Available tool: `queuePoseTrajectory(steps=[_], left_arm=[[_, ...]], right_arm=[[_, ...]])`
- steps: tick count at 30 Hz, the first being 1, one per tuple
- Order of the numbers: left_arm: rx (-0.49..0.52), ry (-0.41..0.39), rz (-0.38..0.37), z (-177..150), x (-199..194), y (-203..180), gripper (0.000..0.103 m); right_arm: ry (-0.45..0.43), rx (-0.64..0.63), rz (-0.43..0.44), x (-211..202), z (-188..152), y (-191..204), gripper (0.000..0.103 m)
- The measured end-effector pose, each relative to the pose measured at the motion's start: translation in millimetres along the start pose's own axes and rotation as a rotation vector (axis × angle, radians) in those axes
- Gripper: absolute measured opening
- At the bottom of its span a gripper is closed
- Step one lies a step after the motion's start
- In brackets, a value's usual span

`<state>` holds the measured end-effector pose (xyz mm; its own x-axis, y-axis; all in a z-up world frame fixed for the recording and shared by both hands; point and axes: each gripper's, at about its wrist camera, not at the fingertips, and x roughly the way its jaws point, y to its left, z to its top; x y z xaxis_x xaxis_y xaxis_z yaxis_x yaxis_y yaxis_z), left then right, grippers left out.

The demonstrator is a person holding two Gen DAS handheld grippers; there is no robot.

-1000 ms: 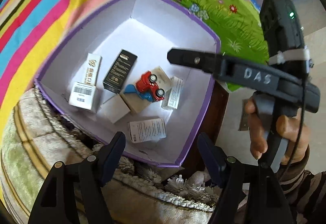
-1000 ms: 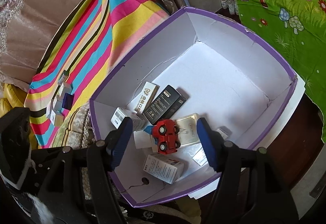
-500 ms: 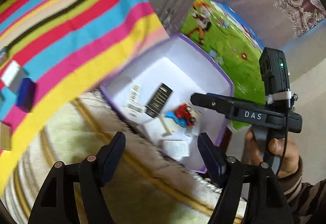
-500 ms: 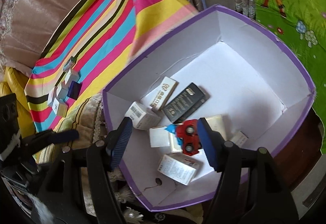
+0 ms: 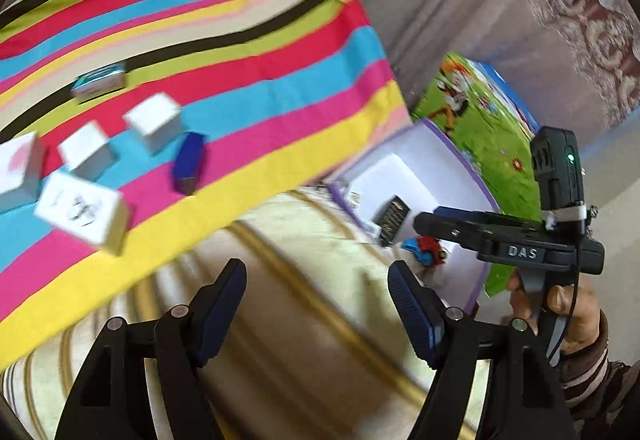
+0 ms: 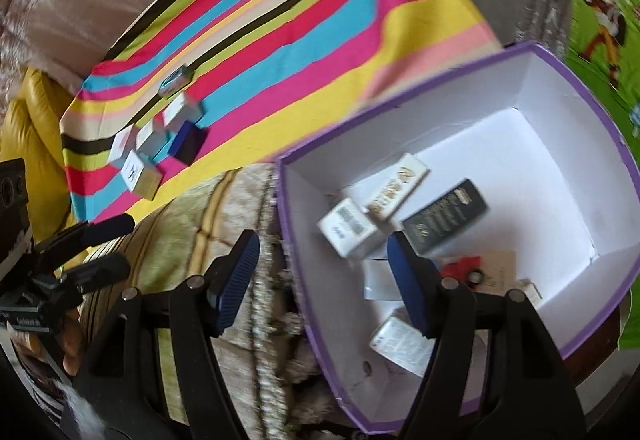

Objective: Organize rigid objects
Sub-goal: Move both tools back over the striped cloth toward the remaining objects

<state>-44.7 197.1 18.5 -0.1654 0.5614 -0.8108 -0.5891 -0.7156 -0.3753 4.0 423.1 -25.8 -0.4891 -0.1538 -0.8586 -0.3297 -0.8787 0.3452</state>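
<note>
Several small boxes lie in a row on a striped cloth (image 5: pixel 248 80): white boxes (image 5: pixel 154 120), a dark blue box (image 5: pixel 190 162) and a teal box (image 5: pixel 100 82). The same dark blue box (image 6: pixel 187 142) shows in the right wrist view. A purple-rimmed white box (image 6: pixel 460 108) holds a black box (image 6: pixel 444 218), white boxes (image 6: pixel 348 228) and a red toy car (image 6: pixel 466 266). My left gripper (image 5: pixel 316 272) hangs open and empty over a cream cushion, short of the cloth. My right gripper (image 6: pixel 323 244) is open and empty astride the box's left wall.
A cream and gold patterned cushion (image 5: pixel 320 340) lies between the cloth and the purple-rimmed box (image 5: pixel 476 180). A green cartoon-printed lid (image 5: pixel 480 120) leans behind the box. A hand (image 5: pixel 560 300) with a striped sleeve holds the right gripper. A yellow cushion (image 6: pixel 28 108) sits at the far left.
Both views have swung left, from the purple-rimmed box toward the striped cloth. My left gripper left the box and now hangs over the cushion; both sets of jaws stay open.
</note>
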Motion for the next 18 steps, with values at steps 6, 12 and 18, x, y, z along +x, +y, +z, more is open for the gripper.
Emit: queuePoseTrajectory(steps=[6, 12, 18], left_arm=[[-0.068, -0.04, 0.09, -6, -18, 43, 0.074], [-0.114, -0.046, 0.196, -11, -27, 77, 0.079], [-0.107, -0.047, 0.264, -8, -31, 99, 0.081]], right_arm=[[0.022, -0.074, 0.019, 13, 8, 31, 0.071], [0.051, -0.143, 0.026, 32, 12, 58, 0.072], [0.063, -0.225, 0.019, 43, 18, 82, 0.072]])
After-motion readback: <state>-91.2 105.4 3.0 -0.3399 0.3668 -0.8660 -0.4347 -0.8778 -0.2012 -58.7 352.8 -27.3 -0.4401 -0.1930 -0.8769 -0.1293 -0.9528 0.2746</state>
